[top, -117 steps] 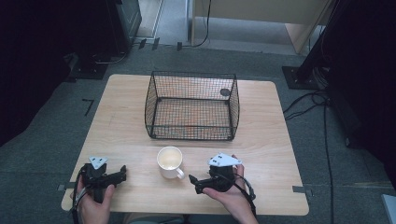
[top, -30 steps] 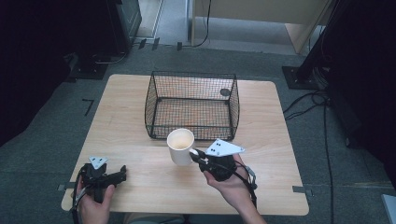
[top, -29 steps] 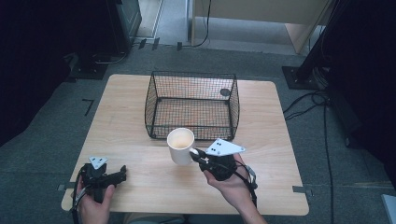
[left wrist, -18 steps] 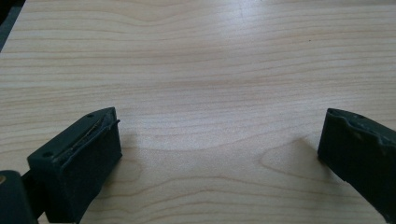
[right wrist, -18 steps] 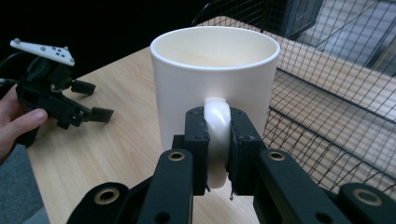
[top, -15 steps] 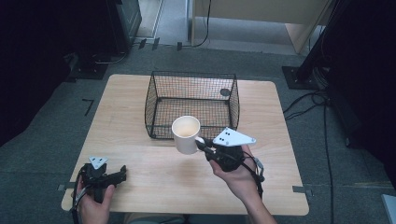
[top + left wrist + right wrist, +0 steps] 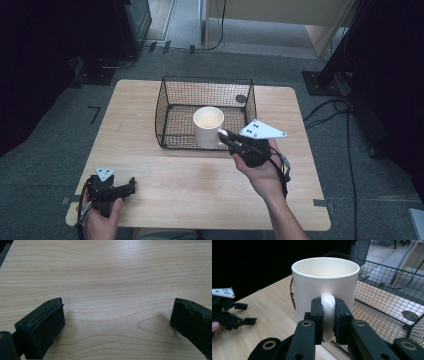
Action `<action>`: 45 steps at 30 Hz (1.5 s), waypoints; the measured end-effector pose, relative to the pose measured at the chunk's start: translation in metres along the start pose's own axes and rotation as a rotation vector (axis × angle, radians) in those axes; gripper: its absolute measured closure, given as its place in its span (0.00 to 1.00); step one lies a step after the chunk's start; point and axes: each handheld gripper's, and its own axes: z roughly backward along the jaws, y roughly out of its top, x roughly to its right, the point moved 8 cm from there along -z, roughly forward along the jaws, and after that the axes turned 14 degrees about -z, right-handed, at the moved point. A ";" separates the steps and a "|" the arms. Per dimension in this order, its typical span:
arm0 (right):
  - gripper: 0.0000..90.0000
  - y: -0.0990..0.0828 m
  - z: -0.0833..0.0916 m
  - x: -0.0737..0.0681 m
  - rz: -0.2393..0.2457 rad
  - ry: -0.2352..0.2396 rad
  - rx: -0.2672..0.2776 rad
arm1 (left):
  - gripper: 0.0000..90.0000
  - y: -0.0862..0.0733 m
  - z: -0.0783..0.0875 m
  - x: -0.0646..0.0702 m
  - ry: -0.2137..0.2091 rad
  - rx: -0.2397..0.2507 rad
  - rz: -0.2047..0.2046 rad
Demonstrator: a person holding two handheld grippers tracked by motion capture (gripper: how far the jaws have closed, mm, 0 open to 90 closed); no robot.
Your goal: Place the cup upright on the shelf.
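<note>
Right claw (image 7: pixel 328 315) of mine is clamped on the handle of the plain, unmarked white mug (image 7: pixel 208 127), held upright over the wire basket's (image 7: pixel 165 120) front edge; left claw (image 7: pixel 131 185) rests spread apart on the tabletop (image 7: pixel 200 180), well away

two chunky matte black handheld grippers, left gripper (image 7: pixel 131 185) and right gripper (image 7: pixel 328 315), each topped with a pale grey three-cornered plate with dark dots, black cables trailing off, blocky padded fingers (image 7: pixel 46 326), brass-ringed pivot holes, bare forearms, no sleeves
</note>
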 end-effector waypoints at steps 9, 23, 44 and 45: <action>0.90 0.010 -0.013 0.015 -0.003 -0.042 0.011 | 0.00 0.000 0.000 0.000 0.000 0.000 0.000; 0.90 0.018 -0.048 0.042 -0.045 -0.115 0.025 | 0.00 0.000 0.000 0.000 0.000 0.001 0.000; 0.90 -0.006 -0.114 0.093 -0.158 -0.239 -0.064 | 0.00 0.000 0.000 0.000 0.000 0.000 -0.001; 0.90 -0.008 -0.116 0.094 -0.161 -0.241 -0.070 | 0.00 0.000 0.000 0.000 0.000 0.001 -0.001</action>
